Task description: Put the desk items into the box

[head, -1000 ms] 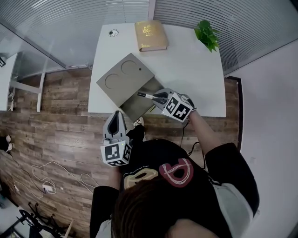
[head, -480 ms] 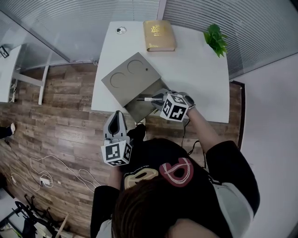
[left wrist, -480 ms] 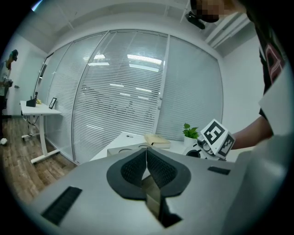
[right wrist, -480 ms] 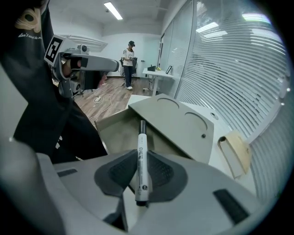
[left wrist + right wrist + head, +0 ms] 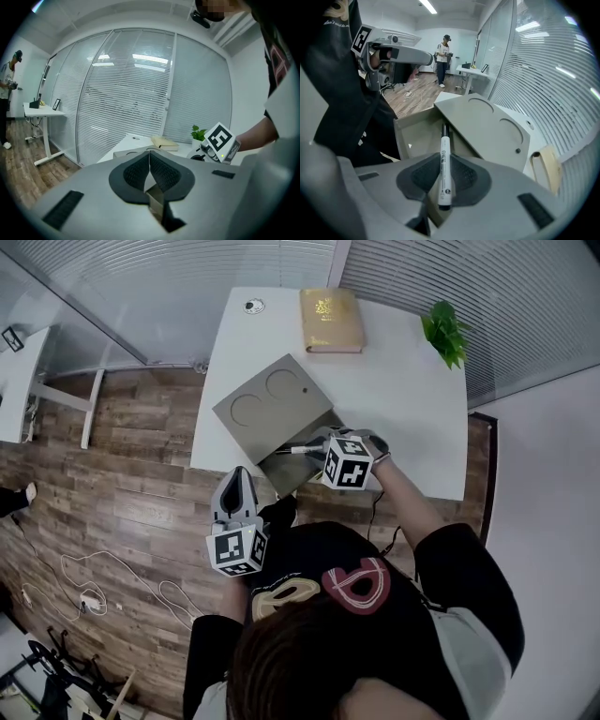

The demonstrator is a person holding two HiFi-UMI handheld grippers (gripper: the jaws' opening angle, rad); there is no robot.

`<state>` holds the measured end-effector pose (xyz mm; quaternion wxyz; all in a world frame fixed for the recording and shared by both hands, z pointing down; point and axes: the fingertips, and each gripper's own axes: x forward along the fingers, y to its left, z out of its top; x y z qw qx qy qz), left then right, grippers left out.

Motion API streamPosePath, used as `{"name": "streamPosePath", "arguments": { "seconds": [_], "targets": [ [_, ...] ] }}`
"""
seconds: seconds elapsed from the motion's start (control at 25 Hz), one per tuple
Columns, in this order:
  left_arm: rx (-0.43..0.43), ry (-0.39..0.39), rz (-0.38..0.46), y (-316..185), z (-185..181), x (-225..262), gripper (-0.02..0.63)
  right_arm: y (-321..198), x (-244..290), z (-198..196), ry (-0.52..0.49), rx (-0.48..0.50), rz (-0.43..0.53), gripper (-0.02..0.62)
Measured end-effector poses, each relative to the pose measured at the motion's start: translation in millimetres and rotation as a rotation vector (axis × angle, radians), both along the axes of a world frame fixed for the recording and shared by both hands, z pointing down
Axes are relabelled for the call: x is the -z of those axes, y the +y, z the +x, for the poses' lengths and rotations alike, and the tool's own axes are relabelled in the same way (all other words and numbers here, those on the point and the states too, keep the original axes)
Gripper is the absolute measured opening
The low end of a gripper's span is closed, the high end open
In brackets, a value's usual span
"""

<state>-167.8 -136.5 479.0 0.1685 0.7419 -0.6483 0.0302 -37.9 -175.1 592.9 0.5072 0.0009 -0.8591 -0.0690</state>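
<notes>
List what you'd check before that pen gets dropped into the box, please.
1. Marker gripped by right gripper: ok, pads press its barrel.
2. Lid open: ok, tilted back.
3. Marker tip over the box: ok.
4. Room inside the box: cannot tell, only part shows.
5. Left gripper out of the way: ok, shut and empty, off the desk's edge.
6. Everything packed: not ok, book lies on the desk.

The white counter [image 5: 403,399] carries a grey box [image 5: 289,470] at its near edge. The lid [image 5: 270,407], with two round recesses, adjoins the box on the far side. The right gripper [image 5: 314,448] holds a marker [image 5: 298,450] in its jaws over the box opening. A gold-covered book [image 5: 331,320] and a green plant [image 5: 446,332] sit at the far edge. The left gripper [image 5: 235,474] is off the counter, above the wooden floor [image 5: 122,512].
</notes>
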Motion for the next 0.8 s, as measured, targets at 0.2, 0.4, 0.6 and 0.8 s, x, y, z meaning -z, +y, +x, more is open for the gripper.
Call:
{"name": "streamPosePath", "arguments": {
  "seconds": [0.2,0.4,0.6,0.8],
  "targets": [
    [0.005,-0.002,-0.001,-6,-5,1,0.018,-4,-6,-5,0.015,0.025,-0.005,0.074],
    [0.011,-0.005,-0.012,-8,-9,-3,0.018,-4,-14,-6,0.008,0.015,-0.03,0.074],
    [0.006,-0.008,-0.021,-11,-11,-6,0.018,-6,-18,-8,0.008,0.004,-0.046,0.074],
    [0.001,-0.008,-0.026,-14,-14,-8,0.018,-7,-21,-9,0.006,-0.006,-0.057,0.074]
  ]
}}
